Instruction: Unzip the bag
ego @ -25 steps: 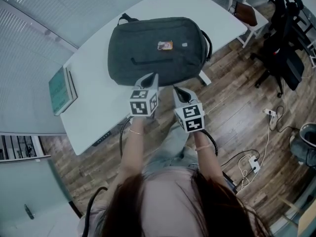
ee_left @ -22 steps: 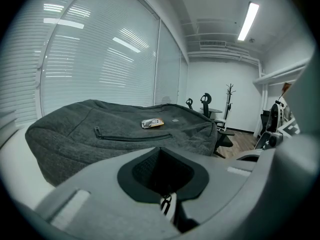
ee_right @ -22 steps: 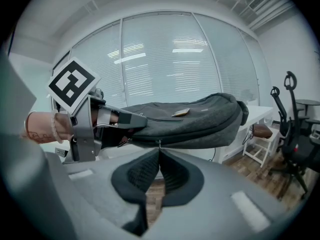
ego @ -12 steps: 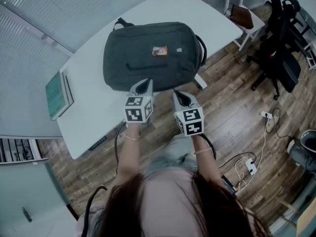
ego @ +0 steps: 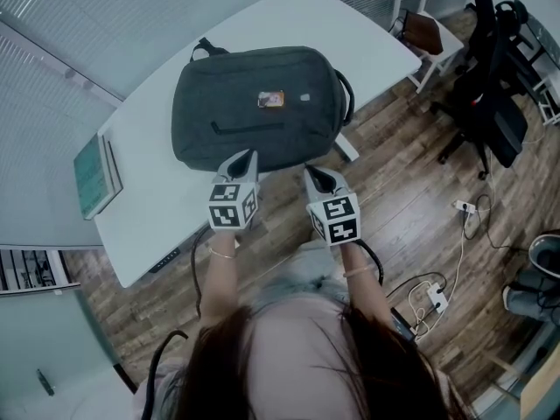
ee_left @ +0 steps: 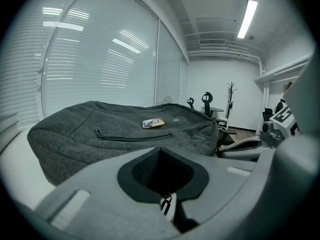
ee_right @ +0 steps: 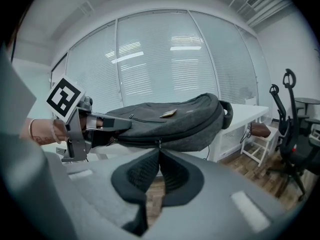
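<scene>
Right tongs (ego: 309, 170) are pinching the zip pull (ee_right: 159, 144) while closed left tongs (ego: 251, 153) are sitting at the bag (ego: 254, 103) edge, so the thin pull is probably risking slipping free, or the bag dragging.

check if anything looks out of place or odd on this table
The backpack sits at the table's near edge and seems to bulge past it. The right gripper pinches its zip pull. A small packet-like item lies on top. Nothing looks spilled or damaged.

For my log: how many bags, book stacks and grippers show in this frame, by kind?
Backpack: 1
Book stack: 1
Grippers: 2, the left gripper and the right gripper
Total: 4
</scene>
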The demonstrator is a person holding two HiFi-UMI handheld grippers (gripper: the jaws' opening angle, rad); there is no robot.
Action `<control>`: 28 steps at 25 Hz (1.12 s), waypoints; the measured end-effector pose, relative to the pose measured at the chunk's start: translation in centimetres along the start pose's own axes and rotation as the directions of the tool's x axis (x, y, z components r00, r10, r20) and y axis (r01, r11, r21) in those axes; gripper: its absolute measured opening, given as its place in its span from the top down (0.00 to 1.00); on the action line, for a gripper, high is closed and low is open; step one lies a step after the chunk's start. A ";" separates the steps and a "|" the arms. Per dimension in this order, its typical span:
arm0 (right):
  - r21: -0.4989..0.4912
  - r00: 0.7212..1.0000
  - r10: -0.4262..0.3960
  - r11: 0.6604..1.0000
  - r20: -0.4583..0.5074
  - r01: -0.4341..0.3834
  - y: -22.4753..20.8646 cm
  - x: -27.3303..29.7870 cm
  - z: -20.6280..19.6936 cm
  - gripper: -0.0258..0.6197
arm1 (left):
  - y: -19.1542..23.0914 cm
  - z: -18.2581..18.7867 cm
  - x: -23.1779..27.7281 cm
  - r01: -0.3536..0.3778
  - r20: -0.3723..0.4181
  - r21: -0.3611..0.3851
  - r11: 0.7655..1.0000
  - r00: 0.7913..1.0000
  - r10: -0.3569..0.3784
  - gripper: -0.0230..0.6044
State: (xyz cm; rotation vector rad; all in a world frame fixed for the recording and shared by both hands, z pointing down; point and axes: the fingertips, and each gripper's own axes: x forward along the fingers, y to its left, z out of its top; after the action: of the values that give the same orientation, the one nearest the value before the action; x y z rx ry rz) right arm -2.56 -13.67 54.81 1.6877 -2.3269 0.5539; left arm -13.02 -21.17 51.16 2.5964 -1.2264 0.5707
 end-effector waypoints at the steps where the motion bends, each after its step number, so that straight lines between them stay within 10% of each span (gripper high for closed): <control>1: -0.002 1.000 0.002 1.000 -0.002 -0.002 -0.1 -0.1 0.0 0.95 | 0.0 0.0 0.0 -0.002 0.001 0.002 1.000 1.000 0.002 0.95; 28: -0.044 1.000 -0.006 0.999 -0.031 0.004 -5.3 -1.4 1.5 0.95 | 0.3 0.1 -0.1 -0.021 0.010 -0.010 1.000 1.000 0.021 0.95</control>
State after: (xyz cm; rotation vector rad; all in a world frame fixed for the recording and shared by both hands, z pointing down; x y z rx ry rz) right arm 2.97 -14.50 53.85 1.6534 -2.2957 0.5198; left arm -13.25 -21.29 51.02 2.5844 -1.2577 0.5554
